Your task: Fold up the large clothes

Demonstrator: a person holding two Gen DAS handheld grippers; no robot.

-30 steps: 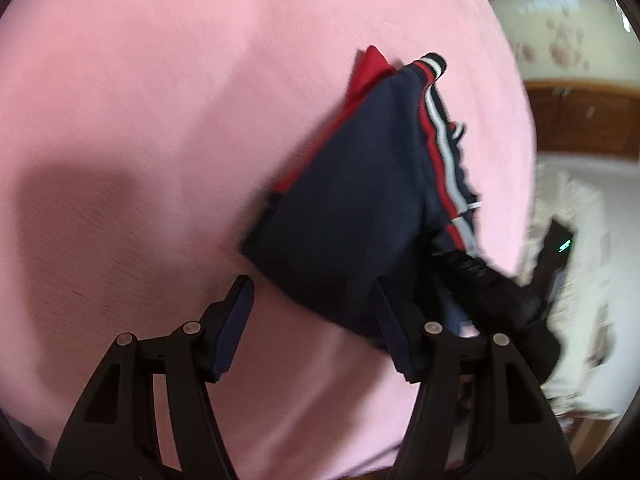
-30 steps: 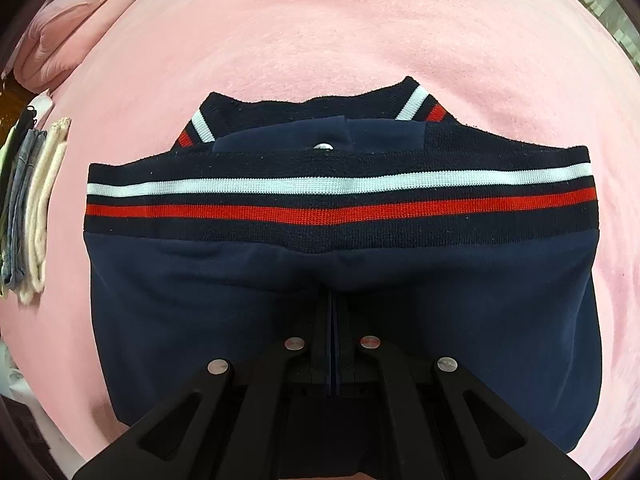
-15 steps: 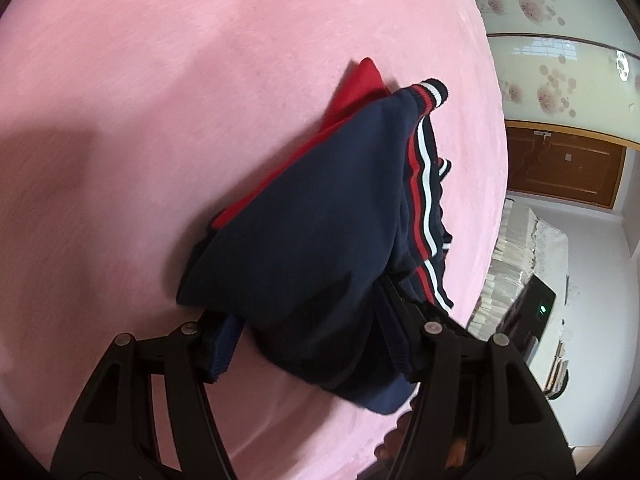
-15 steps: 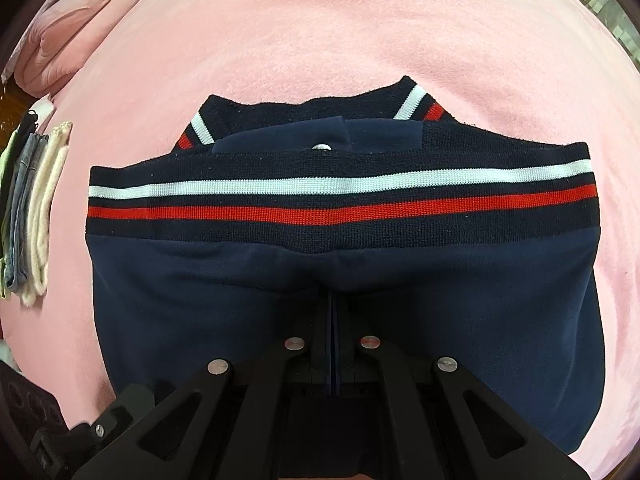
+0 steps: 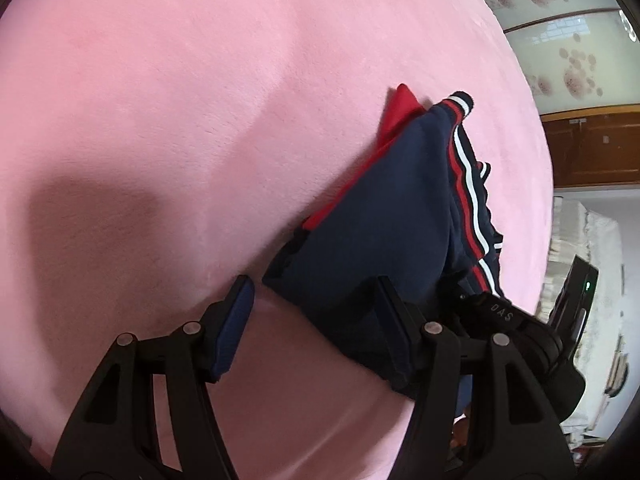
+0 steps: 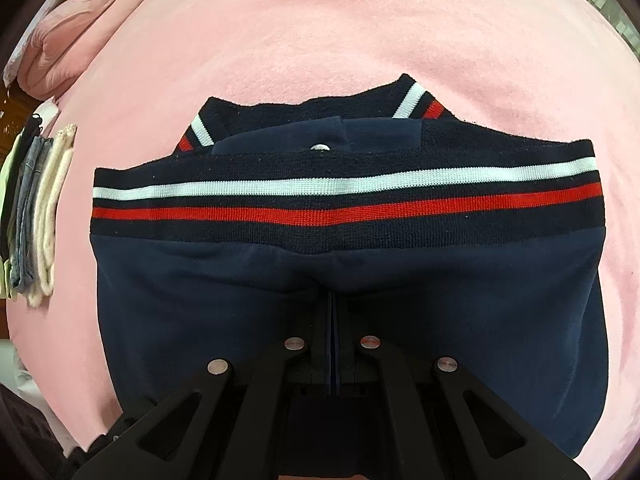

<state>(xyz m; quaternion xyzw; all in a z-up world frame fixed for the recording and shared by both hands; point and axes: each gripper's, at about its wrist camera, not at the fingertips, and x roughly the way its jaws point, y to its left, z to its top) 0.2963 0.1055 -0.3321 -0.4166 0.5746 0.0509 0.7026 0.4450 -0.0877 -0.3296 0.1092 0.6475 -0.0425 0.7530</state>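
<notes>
A folded navy jacket (image 6: 248,304) with a white and red striped rib band lies on the pink bed cover (image 6: 320,28). My right gripper (image 6: 332,312) points down and is shut on the navy fabric near its close edge, which puckers at the grip. In the left wrist view the same jacket (image 5: 384,224) shows a red layer under its far side. My left gripper (image 5: 316,316) stands open. The jacket's near corner lies just ahead of the gap, and the right fingertip overlaps the cloth without pinching it. The right gripper's black body (image 5: 508,320) sits beside it.
A stack of folded clothes (image 6: 32,216) lies at the left edge of the bed. A folded pink quilt (image 6: 80,28) is at the far left corner. Wooden furniture (image 5: 592,148) and a patterned wall stand beyond the bed's right edge.
Half a second ago the jacket's corner covered both left fingertips; now it sits further right and ahead of them. The right gripper keeps its grip and the jacket looks the same beneath it.
</notes>
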